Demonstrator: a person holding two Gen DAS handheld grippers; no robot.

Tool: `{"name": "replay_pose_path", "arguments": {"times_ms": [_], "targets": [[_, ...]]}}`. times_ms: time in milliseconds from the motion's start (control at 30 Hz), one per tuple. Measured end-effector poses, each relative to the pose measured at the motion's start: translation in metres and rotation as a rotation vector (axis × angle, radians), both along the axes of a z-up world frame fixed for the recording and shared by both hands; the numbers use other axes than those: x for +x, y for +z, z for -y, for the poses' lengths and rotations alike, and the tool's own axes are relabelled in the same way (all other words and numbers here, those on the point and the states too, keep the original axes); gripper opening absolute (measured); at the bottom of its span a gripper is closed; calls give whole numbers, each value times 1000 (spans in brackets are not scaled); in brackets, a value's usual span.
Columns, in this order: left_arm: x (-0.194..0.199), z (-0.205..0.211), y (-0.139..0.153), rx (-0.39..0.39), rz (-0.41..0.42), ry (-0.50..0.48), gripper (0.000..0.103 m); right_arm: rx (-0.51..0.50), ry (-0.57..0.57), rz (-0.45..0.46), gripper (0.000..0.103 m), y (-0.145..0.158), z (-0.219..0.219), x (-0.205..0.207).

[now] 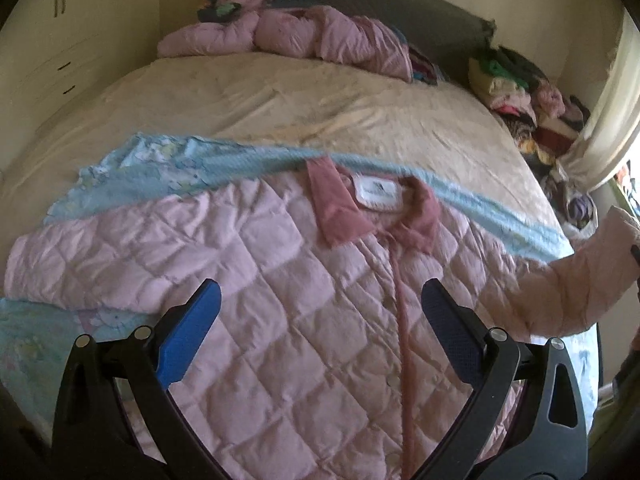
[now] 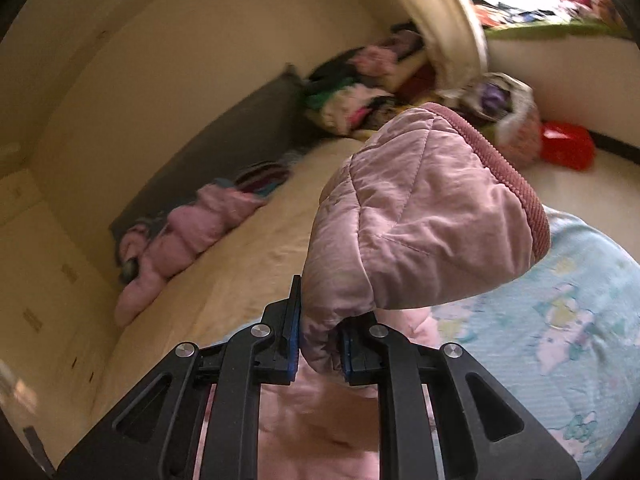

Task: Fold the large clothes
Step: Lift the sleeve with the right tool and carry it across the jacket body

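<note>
A pink quilted jacket (image 1: 288,304) lies face up on a light blue printed blanket (image 1: 168,168) on the bed, its darker pink collar (image 1: 340,208) toward the headboard. My left gripper (image 1: 320,312) hovers open over the jacket's chest with nothing between its blue pads. The jacket's right sleeve (image 1: 576,280) is lifted off the bed at the right edge. In the right wrist view my right gripper (image 2: 318,332) is shut on that sleeve's cuff end (image 2: 420,216), which bulges up above the fingers with its ribbed trim on the right.
A second pink quilted garment (image 1: 304,32) is heaped by the grey headboard (image 1: 400,12). Piles of mixed clothes (image 1: 516,92) sit beside the bed's right side, near a cream curtain (image 1: 600,120). A wardrobe with drawers (image 1: 56,52) stands on the left. A red object (image 2: 568,148) lies on the floor.
</note>
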State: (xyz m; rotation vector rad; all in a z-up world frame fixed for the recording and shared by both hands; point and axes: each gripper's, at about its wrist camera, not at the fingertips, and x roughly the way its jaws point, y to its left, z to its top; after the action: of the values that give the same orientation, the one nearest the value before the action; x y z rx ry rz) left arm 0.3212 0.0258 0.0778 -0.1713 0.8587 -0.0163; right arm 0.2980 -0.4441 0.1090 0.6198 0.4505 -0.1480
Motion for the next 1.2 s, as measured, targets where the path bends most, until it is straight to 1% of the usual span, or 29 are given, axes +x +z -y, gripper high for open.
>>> {"name": "replay_pose_path", "arguments": {"times_ms": [100, 200, 267, 467, 533, 633, 833, 933, 1100, 1167, 1200], "targets": [[2, -17, 9, -28, 5, 13, 94, -16, 68, 27, 14, 19, -31, 7], [2, -32, 20, -42, 28, 23, 94, -38, 126, 51, 14, 35, -58, 13], [4, -41, 25, -65, 38, 30, 94, -48, 165, 65, 14, 44, -77, 16], [5, -63, 27, -144, 80, 29, 94, -60, 281, 94, 14, 56, -138, 27], [6, -68, 23, -162, 74, 35, 94, -73, 315, 90, 14, 56, -159, 31], [7, -75, 16, -182, 67, 38, 94, -90, 366, 86, 14, 49, -191, 37], [10, -89, -2, -235, 58, 37, 94, -90, 441, 54, 14, 28, -242, 50], [13, -97, -14, -274, 51, 48, 94, -94, 465, 32, 14, 11, -268, 53], [16, -108, -39, -306, 31, 69, 94, -112, 504, -39, 14, -30, -310, 60], [17, -111, -47, -278, 32, 95, 94, -116, 515, -69, 14, -47, -322, 62], [17, -112, -50, -246, 37, 116, 94, -116, 519, -89, 14, -57, -329, 63]]}}
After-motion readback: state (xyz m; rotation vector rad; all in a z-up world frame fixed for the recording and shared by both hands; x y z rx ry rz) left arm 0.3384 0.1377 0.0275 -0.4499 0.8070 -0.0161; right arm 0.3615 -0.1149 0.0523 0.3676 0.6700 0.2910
